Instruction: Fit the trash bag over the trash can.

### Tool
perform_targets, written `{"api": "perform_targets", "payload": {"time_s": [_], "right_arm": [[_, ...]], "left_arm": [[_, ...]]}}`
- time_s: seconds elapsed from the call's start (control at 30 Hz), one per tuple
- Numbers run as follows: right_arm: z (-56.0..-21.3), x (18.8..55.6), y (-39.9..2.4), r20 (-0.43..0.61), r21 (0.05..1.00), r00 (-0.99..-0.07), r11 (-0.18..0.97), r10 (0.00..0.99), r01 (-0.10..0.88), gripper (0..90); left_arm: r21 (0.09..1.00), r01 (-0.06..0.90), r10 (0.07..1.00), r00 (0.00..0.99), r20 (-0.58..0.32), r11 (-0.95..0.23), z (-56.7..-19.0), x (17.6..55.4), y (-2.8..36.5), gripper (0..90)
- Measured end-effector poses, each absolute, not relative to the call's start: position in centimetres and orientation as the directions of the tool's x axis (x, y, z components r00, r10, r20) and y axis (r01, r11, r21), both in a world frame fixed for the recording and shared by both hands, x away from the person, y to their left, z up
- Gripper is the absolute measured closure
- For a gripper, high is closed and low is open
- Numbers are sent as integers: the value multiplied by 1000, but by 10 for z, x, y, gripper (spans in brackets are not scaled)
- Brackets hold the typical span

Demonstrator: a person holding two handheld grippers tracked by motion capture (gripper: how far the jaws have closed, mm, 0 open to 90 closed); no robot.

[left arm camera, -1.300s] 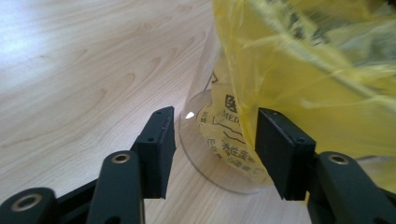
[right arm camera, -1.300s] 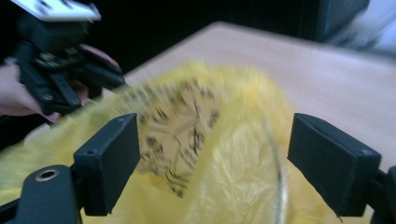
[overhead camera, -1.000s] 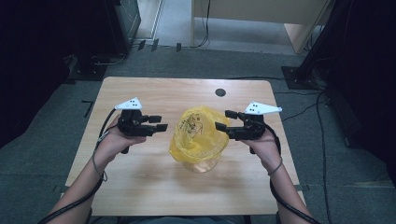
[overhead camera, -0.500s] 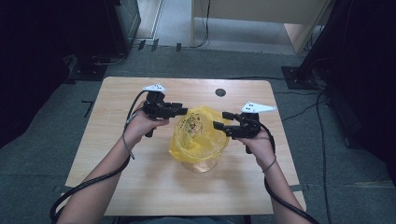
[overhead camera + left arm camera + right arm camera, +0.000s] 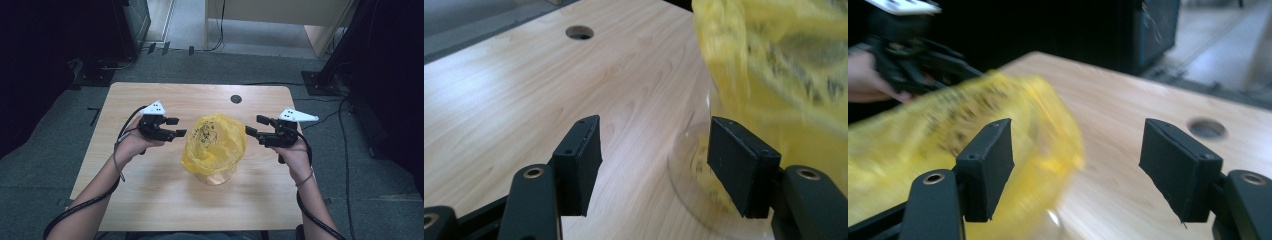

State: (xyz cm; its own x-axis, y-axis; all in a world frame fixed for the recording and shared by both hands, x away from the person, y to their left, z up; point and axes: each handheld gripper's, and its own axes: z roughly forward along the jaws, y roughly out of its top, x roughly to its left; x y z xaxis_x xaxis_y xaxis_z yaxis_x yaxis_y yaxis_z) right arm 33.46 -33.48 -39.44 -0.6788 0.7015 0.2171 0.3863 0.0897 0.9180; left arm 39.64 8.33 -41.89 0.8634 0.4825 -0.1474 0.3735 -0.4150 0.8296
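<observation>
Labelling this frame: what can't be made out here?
- Bag print: too small in high view, motion-blurred in both gripper views.
- Clear container under the bag: top hidden by the bag, base cut off by the bottom edge in left gripper view.
- Bag contents: hidden by the yellow plastic.
- Left gripper: blurred and dark in right gripper view.

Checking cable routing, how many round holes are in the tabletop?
1: the round hole sits near the table's far edge, beyond the yellow bag. The bag might hide another.
</observation>
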Motion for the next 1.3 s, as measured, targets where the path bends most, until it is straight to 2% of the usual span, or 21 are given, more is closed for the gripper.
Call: {"api": "perform_targets", "payload": {"time_s": [0.23,0.33,0.47,0.6,0.67,0.9,1.3], "right_arm": [[-435,335,-347,180,864,-632,186,754,468,289],[-453,338,-345,153,836,-619,233,770,497,265],[-470,339,-347,174,821,-608,227,775,524,258],[-483,340,-350,161,813,-591,233,790,533,245],[-489,340,-352,152,810,-586,240,796,535,245],[-505,339,-357,120,785,-601,296,790,545,245],[-521,339,-353,91,751,-629,362,772,553,232]], "left_arm": [[812,444,527,825,-204,-380,-445,390,106,375],[807,448,543,817,-193,-386,-455,389,111,374],[817,434,544,819,-182,-380,-466,386,115,367],[820,422,556,816,-157,-387,-477,385,119,352],[801,449,572,803,-167,-396,-484,386,121,338],[785,457,593,792,-145,-419,-499,384,126,323],[761,429,581,810,-85,-487,-515,384,127,301]]}}
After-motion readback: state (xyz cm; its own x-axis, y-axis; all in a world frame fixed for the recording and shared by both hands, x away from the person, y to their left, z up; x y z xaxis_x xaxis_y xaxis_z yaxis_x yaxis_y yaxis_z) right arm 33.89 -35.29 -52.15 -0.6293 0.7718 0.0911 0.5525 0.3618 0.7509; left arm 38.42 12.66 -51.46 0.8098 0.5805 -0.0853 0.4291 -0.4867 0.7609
